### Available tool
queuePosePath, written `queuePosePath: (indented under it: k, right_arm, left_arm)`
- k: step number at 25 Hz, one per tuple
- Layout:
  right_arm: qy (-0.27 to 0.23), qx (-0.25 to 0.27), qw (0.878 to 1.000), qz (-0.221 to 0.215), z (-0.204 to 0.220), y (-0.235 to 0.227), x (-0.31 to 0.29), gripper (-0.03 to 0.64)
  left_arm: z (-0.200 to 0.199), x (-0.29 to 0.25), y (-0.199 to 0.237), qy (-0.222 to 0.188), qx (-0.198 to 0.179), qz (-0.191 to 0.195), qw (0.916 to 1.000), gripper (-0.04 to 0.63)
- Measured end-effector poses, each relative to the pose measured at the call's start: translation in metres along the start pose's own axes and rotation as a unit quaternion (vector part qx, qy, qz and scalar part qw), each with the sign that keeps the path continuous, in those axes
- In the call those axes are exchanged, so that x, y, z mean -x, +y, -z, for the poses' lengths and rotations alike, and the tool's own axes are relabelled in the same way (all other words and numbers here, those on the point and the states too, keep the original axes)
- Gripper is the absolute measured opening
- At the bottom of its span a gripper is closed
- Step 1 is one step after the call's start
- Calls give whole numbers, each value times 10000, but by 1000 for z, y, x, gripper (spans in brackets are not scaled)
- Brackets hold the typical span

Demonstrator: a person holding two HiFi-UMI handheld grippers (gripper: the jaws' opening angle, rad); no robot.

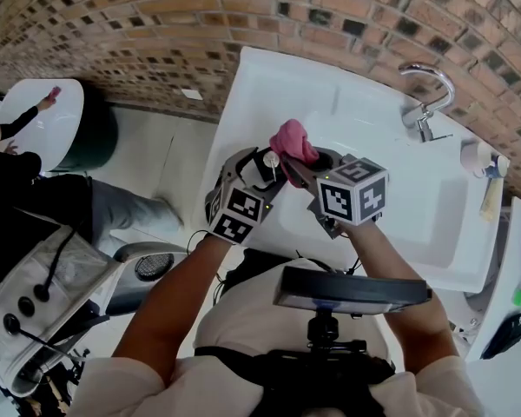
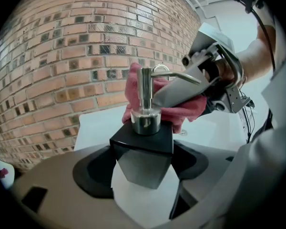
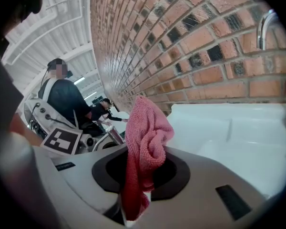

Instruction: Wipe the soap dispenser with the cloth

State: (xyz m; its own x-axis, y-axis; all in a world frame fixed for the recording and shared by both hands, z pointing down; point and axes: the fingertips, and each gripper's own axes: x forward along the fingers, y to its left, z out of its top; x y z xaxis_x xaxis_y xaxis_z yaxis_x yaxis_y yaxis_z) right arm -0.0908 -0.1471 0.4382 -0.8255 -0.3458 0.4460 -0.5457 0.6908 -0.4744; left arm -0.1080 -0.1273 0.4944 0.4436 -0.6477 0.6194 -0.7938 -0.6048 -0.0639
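Head view is showing the left hand-held gripper (image 1: pixel 262 165) clamping the soap dispenser (image 2: pixel 142 156) by its black body over the white sink (image 1: pixel 399 220). Just to its right, the right hand-held gripper (image 1: pixel 306 170) is pinching the pink cloth (image 1: pixel 293 139), which is bunching against the far side of the dispenser's chrome pump (image 2: pixel 145 97).

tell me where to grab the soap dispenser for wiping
Take the soap dispenser by its black square body, from the side, below the chrome pump: flat faces suit the left tongs, and the pump stays clear for the cloth.
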Motion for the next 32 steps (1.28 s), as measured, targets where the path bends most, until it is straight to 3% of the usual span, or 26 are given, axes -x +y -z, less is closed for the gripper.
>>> queuePosePath:
  k: [12,15,23,28,32]
  right_arm:
    - [185,731,9971,118,23,18,21,104]
    - [298,775,9965,23,33,26,27,104]
    - [442,903,9949,-80,51,30,44,105]
    - [367,810,9960,-124,48,31,57,106]
    - [146,579,9982,-17,39,25,65,106]
  left_arm:
    - [1,1,-4,82,161,-97,9998,376]
    - [1,1,1,144,344,-163,9992,376]
    - [2,2,-2,340,256,-56,9991,376]
    - [3,6,-8,584,-121,405,9974,373]
    - [0,19,-9,570,-857,764,9917,394]
